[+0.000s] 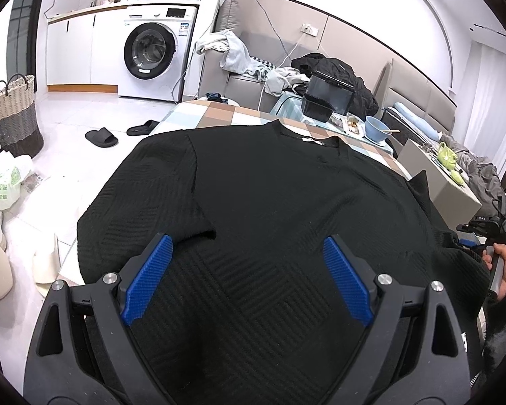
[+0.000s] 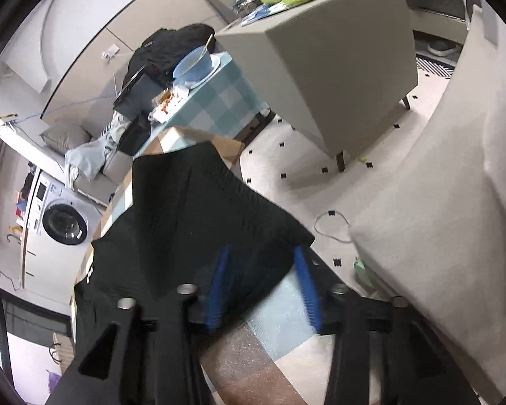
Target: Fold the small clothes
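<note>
A black textured short-sleeved shirt lies spread flat on a checked tablecloth, collar away from me. My left gripper hovers over the shirt's lower middle, its blue pads wide apart with nothing between them. In the right wrist view the shirt's sleeve runs out to a corner at the table's edge. My right gripper stands over that corner, its jaws partly apart. The sleeve's hem lies between the blue pads, which do not squeeze it.
At the table's far end are a blue bowl, a food tray and a black box. A grey stool stands right of the table with a pale sofa beside it. Slippers, a basket and bags lie on the floor at left.
</note>
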`<state>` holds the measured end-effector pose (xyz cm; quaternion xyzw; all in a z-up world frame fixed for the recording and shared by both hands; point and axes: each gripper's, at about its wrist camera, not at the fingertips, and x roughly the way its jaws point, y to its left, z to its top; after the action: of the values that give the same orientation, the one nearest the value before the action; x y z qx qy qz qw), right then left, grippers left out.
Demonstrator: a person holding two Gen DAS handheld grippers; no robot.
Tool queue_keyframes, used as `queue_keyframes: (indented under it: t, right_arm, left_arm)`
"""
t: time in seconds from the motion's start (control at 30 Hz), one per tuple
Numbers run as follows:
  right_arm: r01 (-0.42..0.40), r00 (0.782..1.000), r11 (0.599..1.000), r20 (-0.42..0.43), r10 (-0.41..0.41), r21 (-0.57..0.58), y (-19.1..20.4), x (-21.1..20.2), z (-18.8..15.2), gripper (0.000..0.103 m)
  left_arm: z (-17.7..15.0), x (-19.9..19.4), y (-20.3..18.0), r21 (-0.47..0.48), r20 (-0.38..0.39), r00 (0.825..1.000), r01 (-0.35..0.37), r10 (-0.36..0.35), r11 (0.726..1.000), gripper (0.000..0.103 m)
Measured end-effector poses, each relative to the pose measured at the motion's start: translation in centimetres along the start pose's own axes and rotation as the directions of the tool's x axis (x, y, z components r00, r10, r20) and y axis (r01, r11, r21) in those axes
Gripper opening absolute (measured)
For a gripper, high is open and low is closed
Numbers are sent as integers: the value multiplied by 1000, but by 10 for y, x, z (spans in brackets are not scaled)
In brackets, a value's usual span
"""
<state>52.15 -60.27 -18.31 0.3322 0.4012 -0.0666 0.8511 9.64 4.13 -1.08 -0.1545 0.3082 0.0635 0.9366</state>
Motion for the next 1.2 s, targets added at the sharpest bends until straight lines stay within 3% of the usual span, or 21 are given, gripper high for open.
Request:
queue_keyframes:
  t: [0.13, 0.2, 0.3, 0.33, 0.37, 0.43, 0.57, 0.63, 0.73, 0.8, 0.83, 0.9, 0.93, 0.97, 1.1, 1.2]
  right_arm:
    - [49, 999, 999, -17, -49, -18, 5, 13, 0, 54]
    - [81, 996, 997, -34, -82, -19, 7, 23, 0, 55]
    - [59, 998, 998, -23, -59, 4, 4, 30, 1, 53]
    - [56, 998, 998, -15, -56, 11, 5, 29, 2, 46]
    - [54, 998, 999, 8, -54, -1, 7, 26, 3, 27]
    - [42, 998, 999, 43, -40, -31, 13, 18, 5, 8]
    - [-45, 985, 992, 160, 64, -120, 39, -14, 10, 6]
    - [-145, 968, 970, 175, 180, -196, 66, -30, 10, 6]
    - [-307, 929, 886, 93, 359, -349, 120, -43, -4, 6]
    - [-406, 903, 809, -49, 427, -426, 152, -40, -27, 7]
    - [-437, 893, 780, -111, 436, -448, 165, -37, -40, 8]
    - [-460, 887, 737, -228, 401, -495, 186, -26, -70, 22]
    - [-462, 887, 727, -276, 370, -509, 190, -20, -84, 42]
    - [-462, 886, 721, -301, 352, -517, 191, -17, -94, 48]
    - [-372, 926, 761, -276, 259, -532, 178, -14, -111, 48]
    - [-317, 939, 802, -286, 191, -507, 163, -6, -116, 48]
  left_arm:
    - [0, 1, 1, -2, -9, 1000, -9, 9, 1000, 90]
    - [0, 0, 1, -4, -5, 1000, -10, 10, 1000, 90]
    - [2, 0, 3, -6, -3, 1000, -18, 18, 1000, 90]
    - [2, -1, 3, -7, -4, 1000, -23, 23, 1000, 90]
    - [2, -1, 3, -10, -4, 1000, -26, 26, 1000, 90]
    - [1, -4, 6, -13, -1, 1000, -27, 27, 1000, 90]
    - [2, -5, 7, -14, 1, 999, -39, 39, 999, 90]
    - [3, -6, 6, -18, 3, 999, -38, 38, 999, 90]
    - [6, -7, 7, -23, 12, 999, -42, 43, 999, 90]
    - [8, -8, 7, -30, 15, 998, -58, 58, 998, 90]
    - [8, -8, 9, -37, 18, 998, -62, 63, 997, 90]
    - [8, -10, 14, -59, 19, 998, -64, 65, 996, 90]
    - [8, -10, 16, -70, 17, 997, -68, 69, 995, 90]
    - [8, -10, 19, -80, 14, 997, -75, 77, 994, 90]
    - [4, -14, 35, -129, 6, 995, -102, 104, 986, 90]
    - [0, -16, 55, -183, -4, 994, -112, 114, 977, 90]
